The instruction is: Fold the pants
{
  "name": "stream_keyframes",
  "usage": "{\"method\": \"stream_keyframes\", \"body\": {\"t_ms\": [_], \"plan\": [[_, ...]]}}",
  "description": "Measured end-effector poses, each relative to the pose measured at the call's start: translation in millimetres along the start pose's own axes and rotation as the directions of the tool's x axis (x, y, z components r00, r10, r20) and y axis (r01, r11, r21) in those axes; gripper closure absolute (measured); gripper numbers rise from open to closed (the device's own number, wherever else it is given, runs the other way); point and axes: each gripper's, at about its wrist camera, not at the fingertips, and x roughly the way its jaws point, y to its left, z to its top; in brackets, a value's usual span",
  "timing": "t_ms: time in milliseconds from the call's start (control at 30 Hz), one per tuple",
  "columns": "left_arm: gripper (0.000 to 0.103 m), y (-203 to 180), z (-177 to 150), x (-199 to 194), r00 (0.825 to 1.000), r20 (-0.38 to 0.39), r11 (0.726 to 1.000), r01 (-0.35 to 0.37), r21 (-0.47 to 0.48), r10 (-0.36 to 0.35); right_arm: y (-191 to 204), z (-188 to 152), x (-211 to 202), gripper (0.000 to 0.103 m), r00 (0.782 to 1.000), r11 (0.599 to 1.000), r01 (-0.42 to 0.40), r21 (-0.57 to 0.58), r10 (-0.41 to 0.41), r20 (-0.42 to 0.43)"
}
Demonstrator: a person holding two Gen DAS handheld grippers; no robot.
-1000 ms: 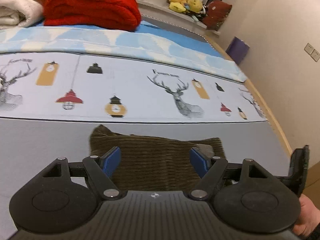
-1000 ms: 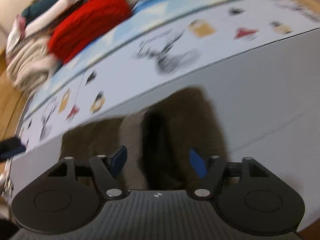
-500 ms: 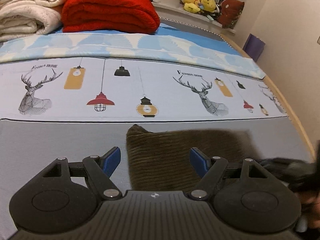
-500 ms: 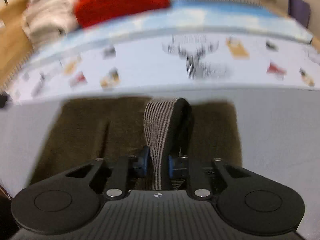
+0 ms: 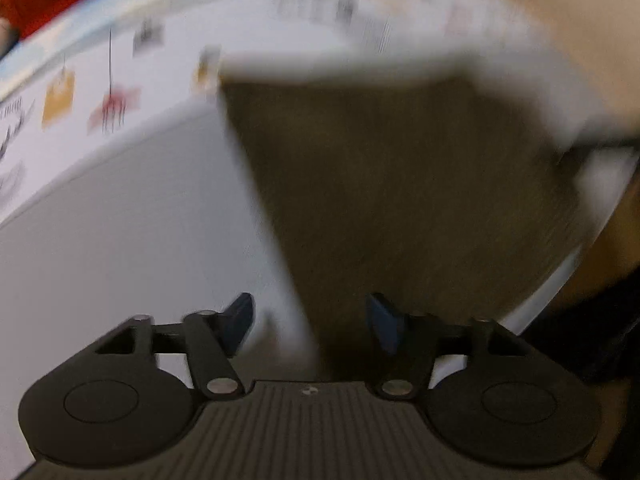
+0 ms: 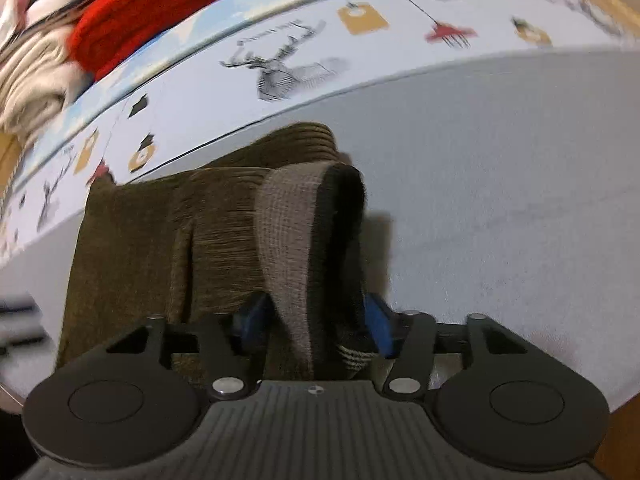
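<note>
Right wrist view: the right gripper (image 6: 316, 326) stands with its blue pads (image 6: 378, 326) spread. Its jaws have just been opening, and a raised fold of the pants (image 6: 180, 240) (pale ribbed lining on one face, dark on the other) rises between them. The left pad sits close against the fold, but the blur does not let one tell whether it touches; the right pad stands beside the fold's dark side without pinching it. The rest of the brown corduroy pants lies folded flat on the grey sheet (image 6: 500, 200), to the left of the fold.

Left wrist view (heavily blurred): the left gripper (image 5: 308, 326) is released, with nothing gripped; its jaws have just been closing somewhat. The near left edge of the pants (image 5: 400, 200) runs between the pads, so one pad is over the grey sheet (image 5: 120, 240) and the other over the brown cloth.

Farther off, a printed cover (image 6: 280, 72) with deer and lamps crosses the bed. Beyond it lie a red blanket (image 6: 148, 8) and a beige blanket (image 6: 28, 84), stacked side by side.
</note>
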Motion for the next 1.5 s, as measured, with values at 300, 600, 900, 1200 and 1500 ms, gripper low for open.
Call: {"method": "stream_keyframes", "body": {"t_ms": [300, 600, 900, 1200, 1500], "plan": [[0.029, 32, 22, -26, 0.999, 0.033, 0.992, -0.013, -0.123, 0.017, 4, 6, 28, 0.016, 0.994, 0.996, -0.074, -0.044, 0.070, -0.088], [0.018, 78, 70, 17, 0.979, 0.067, 0.891, 0.203, -0.406, -0.192, -6, 11, 45, 0.010, 0.983, 0.989, -0.147, 0.007, 0.147, -0.113], [0.052, 86, 83, 58, 0.945, 0.112, 0.822, 0.324, -0.469, -0.308, -11, 20, 34, 0.047, 0.977, 0.978, -0.205, 0.026, 0.206, -0.053], [0.103, 123, 102, -20, 0.917, 0.398, 0.886, 0.208, -0.414, -0.030, 30, 59, 18, 0.056, 0.934, 0.944, -0.326, -0.049, 0.330, 0.136], [0.073, 173, 98, -27, 0.906, 0.422, 0.794, 0.284, -0.538, -0.038, 55, 121, 92, 0.032, 0.985, 0.989, -0.145, 0.039, 0.140, 0.105]]}}
